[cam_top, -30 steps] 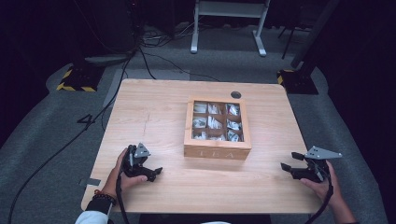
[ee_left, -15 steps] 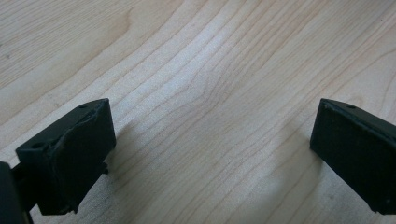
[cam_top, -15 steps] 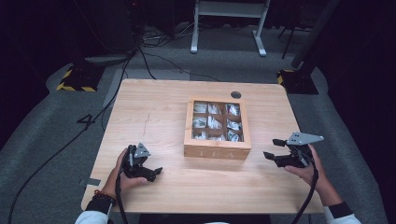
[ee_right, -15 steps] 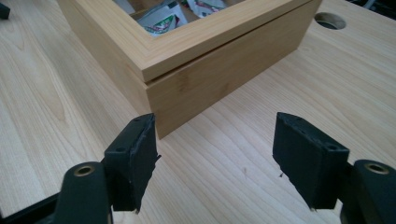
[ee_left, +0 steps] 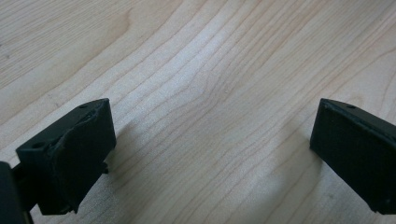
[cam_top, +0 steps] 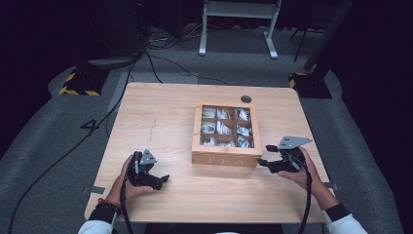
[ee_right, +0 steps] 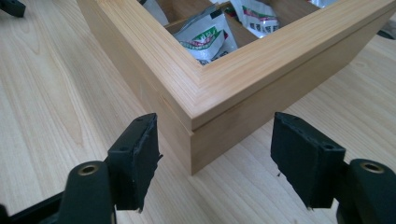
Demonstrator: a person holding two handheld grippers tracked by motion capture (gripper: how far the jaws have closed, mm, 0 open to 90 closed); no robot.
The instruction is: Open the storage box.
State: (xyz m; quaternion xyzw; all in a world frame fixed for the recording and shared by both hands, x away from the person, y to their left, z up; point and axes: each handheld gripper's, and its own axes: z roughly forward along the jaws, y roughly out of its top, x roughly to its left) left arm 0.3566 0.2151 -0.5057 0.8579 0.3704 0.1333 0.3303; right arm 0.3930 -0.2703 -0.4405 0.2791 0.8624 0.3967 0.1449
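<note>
box (cam_top: 226, 157) sits right of table (cam_top: 160, 117) centre (sachets (cam_top: 223, 128) in its compartments).

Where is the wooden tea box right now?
In the high view the wooden tea box sits right of the table's centre, its near right corner just ahead of the right hand-held gripper.

Lettering on the wooden box (cam_top: 225, 157) front too small to read.

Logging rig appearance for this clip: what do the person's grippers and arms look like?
Both the left gripper and right gripper are black, with a grey three-cornered plate and a trailing black cable. Textured pads line the jaws. White sleeves; a beaded bracelet on the left wrist.
</note>
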